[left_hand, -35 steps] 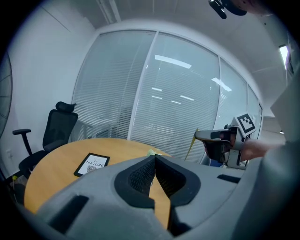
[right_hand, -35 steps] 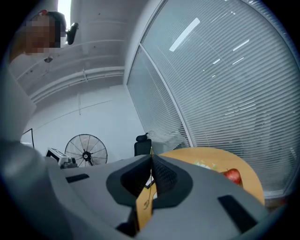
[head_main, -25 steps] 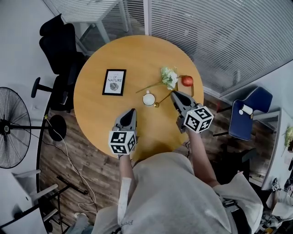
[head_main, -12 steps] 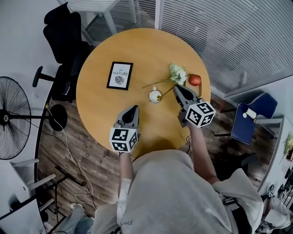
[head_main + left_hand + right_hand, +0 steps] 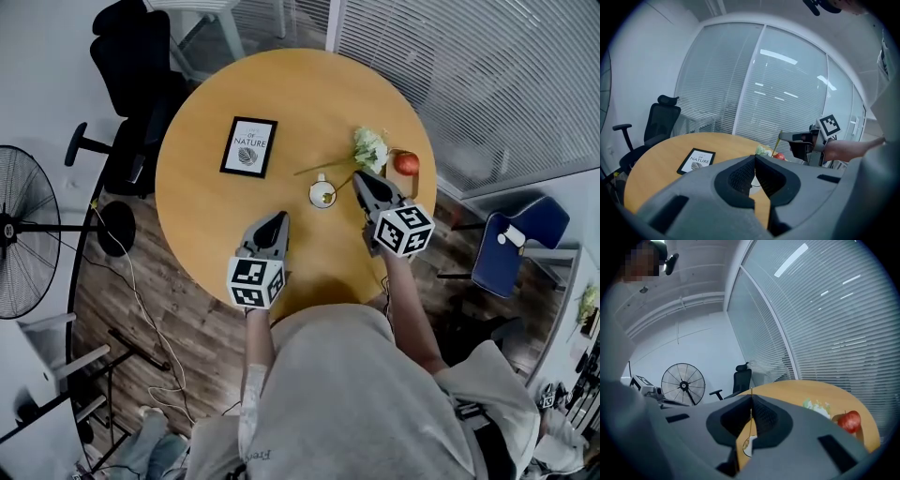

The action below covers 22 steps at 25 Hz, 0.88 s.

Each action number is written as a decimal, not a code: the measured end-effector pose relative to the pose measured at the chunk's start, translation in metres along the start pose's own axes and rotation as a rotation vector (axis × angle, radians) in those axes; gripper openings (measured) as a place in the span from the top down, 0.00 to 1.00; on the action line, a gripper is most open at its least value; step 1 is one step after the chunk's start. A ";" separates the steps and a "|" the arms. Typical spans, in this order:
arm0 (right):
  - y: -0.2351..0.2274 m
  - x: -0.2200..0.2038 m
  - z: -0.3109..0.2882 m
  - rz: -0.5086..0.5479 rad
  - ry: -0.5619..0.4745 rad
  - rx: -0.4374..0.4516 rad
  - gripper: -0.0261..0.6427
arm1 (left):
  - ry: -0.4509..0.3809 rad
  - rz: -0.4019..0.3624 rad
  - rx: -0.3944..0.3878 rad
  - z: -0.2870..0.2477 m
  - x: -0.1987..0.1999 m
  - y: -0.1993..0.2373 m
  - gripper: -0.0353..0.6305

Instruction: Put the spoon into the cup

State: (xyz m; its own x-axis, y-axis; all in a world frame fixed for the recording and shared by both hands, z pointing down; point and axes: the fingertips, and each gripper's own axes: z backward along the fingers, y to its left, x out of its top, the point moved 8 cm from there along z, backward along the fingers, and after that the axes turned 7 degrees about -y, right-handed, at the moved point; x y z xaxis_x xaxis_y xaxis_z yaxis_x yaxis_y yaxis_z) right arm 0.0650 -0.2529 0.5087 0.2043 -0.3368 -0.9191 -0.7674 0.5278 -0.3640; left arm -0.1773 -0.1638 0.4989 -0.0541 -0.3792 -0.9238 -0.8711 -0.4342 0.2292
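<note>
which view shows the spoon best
The head view: the spoon runs slanted from the right hand-held gripper down to the white cup. The right gripper view shows it edge-on, a thin line clamped between the jaws. The left gripper view shows only its upper handle; the rest is hidden.

Round tan wooden table (image 5: 206,225) smooth, satin; small white cup (image 5: 313,197) glossy (ceramic-looking); thin gold spoon (image 5: 750,416) shiny metal.
</note>
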 end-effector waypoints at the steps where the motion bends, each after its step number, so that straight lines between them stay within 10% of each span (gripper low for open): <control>1: 0.000 -0.002 -0.002 0.013 0.001 -0.002 0.96 | 0.001 0.001 -0.002 -0.001 -0.001 0.000 0.93; 22: -0.003 -0.037 -0.037 0.016 0.066 0.025 0.96 | 0.031 0.041 0.059 0.004 -0.015 0.019 0.93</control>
State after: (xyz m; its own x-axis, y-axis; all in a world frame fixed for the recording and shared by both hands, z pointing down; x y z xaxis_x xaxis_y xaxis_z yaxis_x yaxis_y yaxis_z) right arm 0.0368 -0.2711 0.5491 0.1510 -0.3785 -0.9132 -0.7548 0.5524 -0.3537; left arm -0.1952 -0.1632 0.5160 -0.0761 -0.4213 -0.9037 -0.8958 -0.3692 0.2475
